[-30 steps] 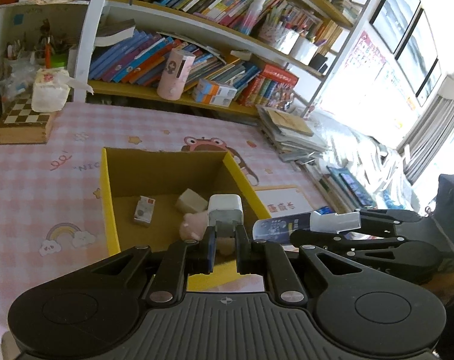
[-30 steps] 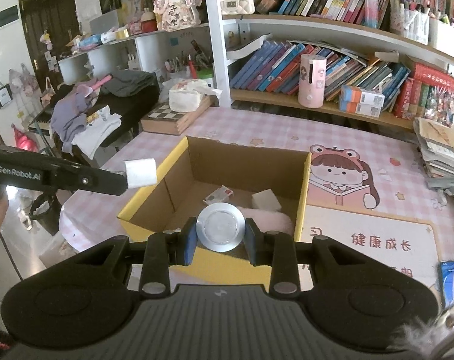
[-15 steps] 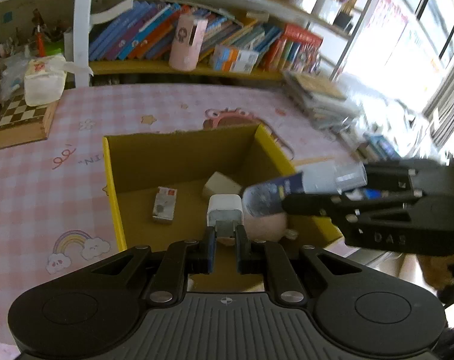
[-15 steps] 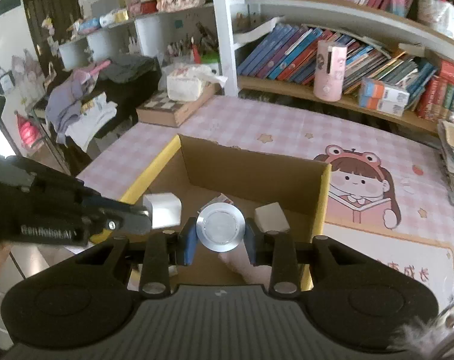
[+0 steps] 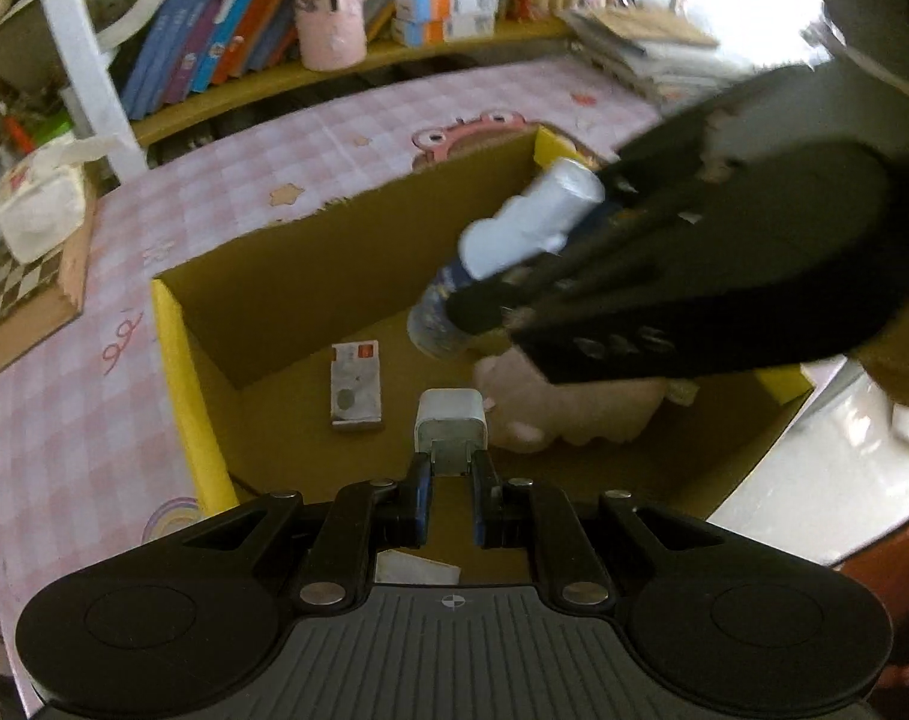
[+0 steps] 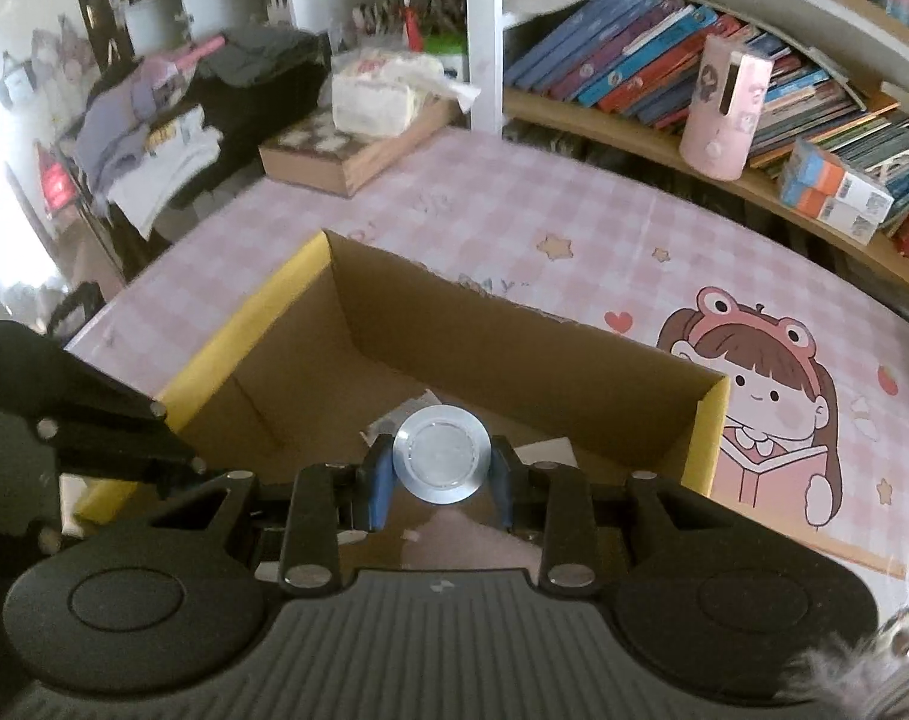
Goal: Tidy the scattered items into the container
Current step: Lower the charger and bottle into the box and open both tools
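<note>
An open cardboard box (image 5: pixel 178 336) (image 6: pixel 256 324) with yellow rims stands on the pink checked table. My left gripper (image 5: pixel 451 468) is shut on a white charger plug (image 5: pixel 451 420) and hangs over the box's near part. My right gripper (image 6: pixel 439 480) is shut on a small spray bottle (image 6: pixel 442 453), seen base-on. In the left wrist view that bottle (image 5: pixel 514 234) hangs over the box's right half, pointing down into it. On the box floor lie a small carton (image 5: pixel 355 387) and a pink plush toy (image 5: pixel 574 408).
A pink cylinder (image 6: pixel 724 108) and a bookshelf (image 6: pixel 634 72) stand along the table's far side. A tissue pack on a chequered box (image 6: pixel 364 132) sits at the far left corner. A cartoon mat (image 6: pixel 772 414) lies right of the box.
Both grippers have moved forward and down over the box while still holding their items. The bottle now hangs inside the box's outline, tilted downward.
</note>
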Demonstrator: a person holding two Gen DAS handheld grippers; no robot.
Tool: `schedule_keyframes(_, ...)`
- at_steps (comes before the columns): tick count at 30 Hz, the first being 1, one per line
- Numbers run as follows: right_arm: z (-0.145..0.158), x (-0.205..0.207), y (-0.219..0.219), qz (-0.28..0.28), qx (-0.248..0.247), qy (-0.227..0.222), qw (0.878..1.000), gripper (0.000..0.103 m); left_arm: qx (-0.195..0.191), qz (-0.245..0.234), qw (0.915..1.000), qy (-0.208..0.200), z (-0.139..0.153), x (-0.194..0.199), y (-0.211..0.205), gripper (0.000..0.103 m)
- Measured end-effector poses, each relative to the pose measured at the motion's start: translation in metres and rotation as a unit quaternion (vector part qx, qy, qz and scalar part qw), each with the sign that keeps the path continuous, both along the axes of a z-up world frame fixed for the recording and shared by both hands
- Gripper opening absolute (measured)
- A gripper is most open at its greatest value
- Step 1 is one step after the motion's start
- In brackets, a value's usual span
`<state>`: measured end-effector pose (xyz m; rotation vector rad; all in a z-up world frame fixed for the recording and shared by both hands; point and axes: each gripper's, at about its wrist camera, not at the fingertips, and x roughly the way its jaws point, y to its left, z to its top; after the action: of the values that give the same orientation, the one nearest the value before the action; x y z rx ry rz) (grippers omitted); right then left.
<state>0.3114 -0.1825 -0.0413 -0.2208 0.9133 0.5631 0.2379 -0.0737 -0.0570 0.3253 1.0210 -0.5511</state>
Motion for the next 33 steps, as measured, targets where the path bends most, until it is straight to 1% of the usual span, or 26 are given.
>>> schedule_keyframes(2,-0.006,0.008,0.003,0.003,-0.010,0.008,1.000,0.031,0.013,-0.007,0.9999,0.004,-0.005,0.002,-0.005,0.012)
schedule_keyframes(4,-0.011,0.015,0.005,0.006,-0.020,0.015,1.000,0.031,0.017,-0.008,0.9998,0.009,-0.009,0.005,-0.007,0.012)
schedule_keyframes(7,-0.018,0.021,0.008,0.011,-0.032,0.023,0.999,0.031,0.017,-0.006,0.9998,0.013,-0.012,0.008,-0.009,0.012)
schedule_keyframes(13,-0.029,0.026,0.011,0.016,-0.037,0.039,0.998,0.031,0.013,0.007,0.9998,0.015,-0.015,0.012,-0.007,0.012)
schedule_keyframes(21,-0.035,0.027,0.014,0.016,-0.043,0.046,0.998,0.031,0.006,0.023,0.9997,0.009,-0.013,0.014,-0.006,0.013)
schedule_keyframes(25,-0.034,0.027,0.013,0.013,-0.040,0.046,0.998,0.031,-0.013,0.036,0.9993,0.004,-0.006,0.011,-0.002,0.016)
schedule_keyframes(29,-0.031,0.028,0.014,0.009,-0.033,0.040,0.999,0.032,-0.038,0.051,0.9980,0.002,0.001,0.006,0.004,0.028)
schedule_keyframes(33,-0.025,0.027,0.017,0.012,-0.030,0.028,0.999,0.032,-0.042,0.060,0.9973,-0.001,0.003,0.004,0.007,0.030)
